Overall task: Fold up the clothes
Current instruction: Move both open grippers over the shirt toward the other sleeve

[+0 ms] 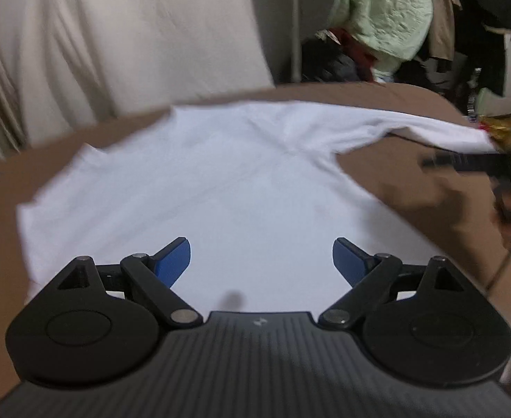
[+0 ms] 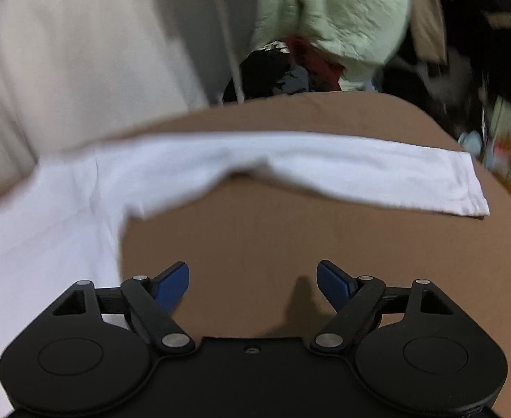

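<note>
White shirt (image 1: pixel 193 188): I see it spread flat on the brown table (image 2: pixel 255 244), one sleeve (image 2: pixel 360 170) stretched out. My left tongs (image 1: pixel 260 261): wide open, empty, over the shirt. My right tongs (image 2: pixel 252 284): wide open, empty, over bare table.

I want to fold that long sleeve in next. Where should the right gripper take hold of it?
Grip the sleeve at its hemmed cuff end, coming from the near side over bare brown surface. It lies flat and stretched out, so the cuff's free edge gives the open right gripper something to pinch.
</note>
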